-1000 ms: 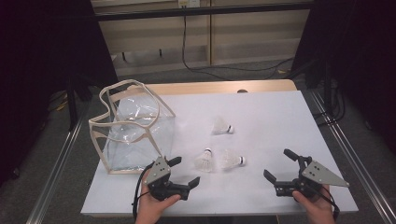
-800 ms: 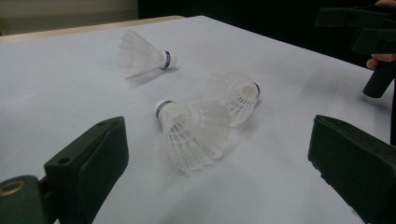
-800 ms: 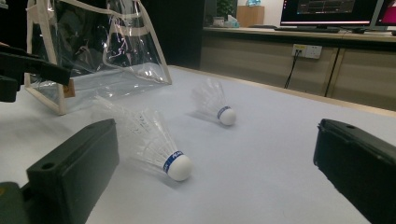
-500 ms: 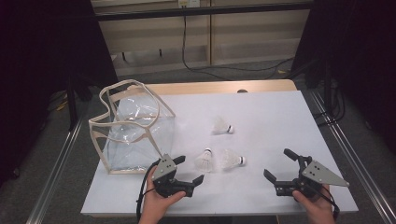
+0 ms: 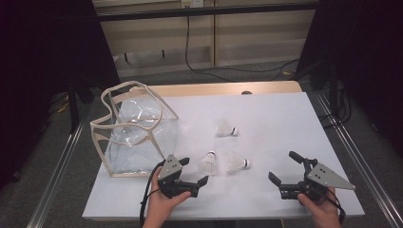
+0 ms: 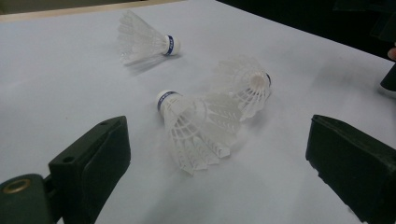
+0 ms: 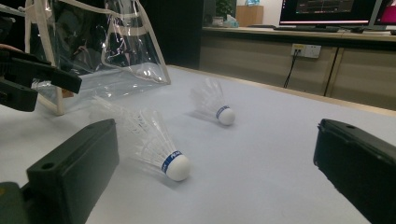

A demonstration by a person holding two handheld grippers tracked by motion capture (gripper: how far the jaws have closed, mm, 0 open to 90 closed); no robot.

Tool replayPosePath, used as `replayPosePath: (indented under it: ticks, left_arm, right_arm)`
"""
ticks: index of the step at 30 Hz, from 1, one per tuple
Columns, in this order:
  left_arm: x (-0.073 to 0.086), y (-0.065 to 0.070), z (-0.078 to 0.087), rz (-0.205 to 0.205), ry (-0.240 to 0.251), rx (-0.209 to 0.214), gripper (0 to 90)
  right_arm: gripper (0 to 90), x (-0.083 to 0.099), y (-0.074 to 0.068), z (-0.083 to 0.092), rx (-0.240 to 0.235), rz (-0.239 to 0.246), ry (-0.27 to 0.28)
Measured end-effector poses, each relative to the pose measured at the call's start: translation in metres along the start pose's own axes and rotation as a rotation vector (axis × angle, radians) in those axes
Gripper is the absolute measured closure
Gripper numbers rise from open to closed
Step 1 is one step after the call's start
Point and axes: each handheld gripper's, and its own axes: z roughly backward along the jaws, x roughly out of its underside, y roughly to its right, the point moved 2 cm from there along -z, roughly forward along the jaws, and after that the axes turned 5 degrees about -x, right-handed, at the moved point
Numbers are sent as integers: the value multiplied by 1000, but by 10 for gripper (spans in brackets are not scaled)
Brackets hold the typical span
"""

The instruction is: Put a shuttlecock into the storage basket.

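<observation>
Three white shuttlecocks lie on the white table (image 5: 280, 118). One shuttlecock (image 5: 225, 128) lies farther back. Two lie side by side nearer me, the left shuttlecock (image 5: 208, 163) and the right shuttlecock (image 5: 236, 163). My left gripper (image 5: 195, 171) stands open just left of and in front of the left one. In the left gripper view that shuttlecock (image 6: 196, 128) lies a short way ahead of the open jaws, cork pointing away. My right gripper (image 5: 282, 165) is open, well right of the pair. In the right gripper view the nearest shuttlecock (image 7: 154, 142) lies ahead with its cork toward me.
A clear plastic bag (image 5: 138, 133) with beige trim stands open at the table's left, behind my left gripper, and shows as the bag (image 7: 93, 46) in the right gripper view. Metal rails run along both table sides. Cables hang behind the far edge.
My left gripper has crept right and forward, closer to the left shuttlecock. The right gripper and the shuttlecocks have stayed where they were.
</observation>
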Motion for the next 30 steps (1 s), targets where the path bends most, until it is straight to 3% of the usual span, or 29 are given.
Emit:
replayPosePath:
  ticks: [5, 16, 30]
  left_arm:
    - [1, -2, -2, 1, -15, -26, 95]
    - [-1, -3, -9, -5, -38, -41, 147]
    - [-5, -7, -22, 24, -55, -66, 178]
  right_arm:
    - [0, 0, 0, 0, 0, 1, 1]
    - [0, 0, 0, 0, 2, -2, 2]
    - [0, -1, 1, -1, 2, -2, 4]
